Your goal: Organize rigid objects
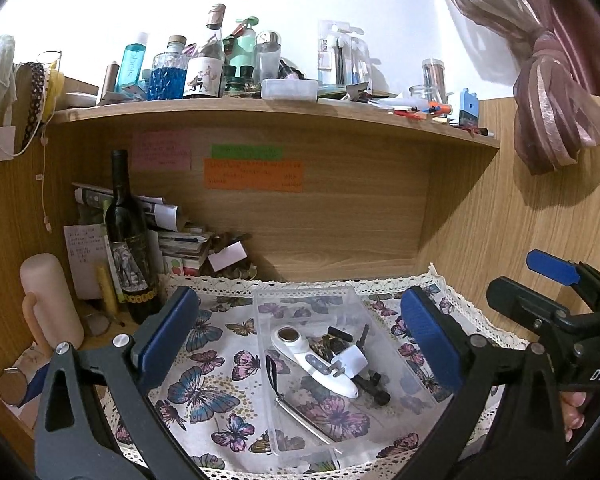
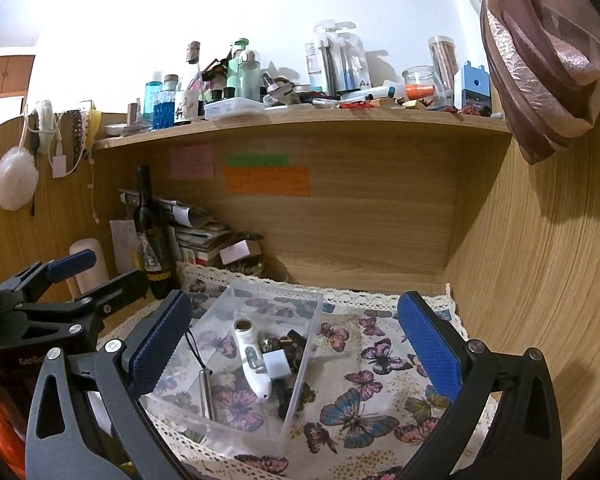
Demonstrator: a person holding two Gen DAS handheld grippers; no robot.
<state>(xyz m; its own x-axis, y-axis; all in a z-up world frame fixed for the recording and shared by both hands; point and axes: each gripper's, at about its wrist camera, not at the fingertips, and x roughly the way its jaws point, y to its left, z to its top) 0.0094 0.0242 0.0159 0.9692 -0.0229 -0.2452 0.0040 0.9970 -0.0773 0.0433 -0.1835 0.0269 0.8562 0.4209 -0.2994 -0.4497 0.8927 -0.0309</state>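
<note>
A clear plastic box (image 1: 268, 304) (image 2: 300, 396) sits on the butterfly cloth (image 1: 204, 392) (image 2: 380, 400). In it lie a white handheld device (image 1: 316, 360) (image 2: 252, 364), a silver pen on a black cord (image 1: 304, 416) (image 2: 206, 394), a small white block (image 1: 354, 362) (image 2: 278, 364) and small dark parts (image 1: 374, 386). My left gripper (image 1: 300, 336) is open and empty, its blue pads either side of the box above it. My right gripper (image 2: 292, 356) is open and empty, over the box's right half; it also shows in the left wrist view (image 1: 540, 280).
A dark wine bottle (image 1: 130, 248) (image 2: 154, 240), a pink cylinder (image 1: 50, 300) and stacked papers (image 1: 180, 240) stand at the back left. The shelf (image 1: 260, 110) (image 2: 300, 118) above carries several bottles and jars. Wooden walls close in the back and right. A tied curtain (image 1: 556, 92) hangs at right.
</note>
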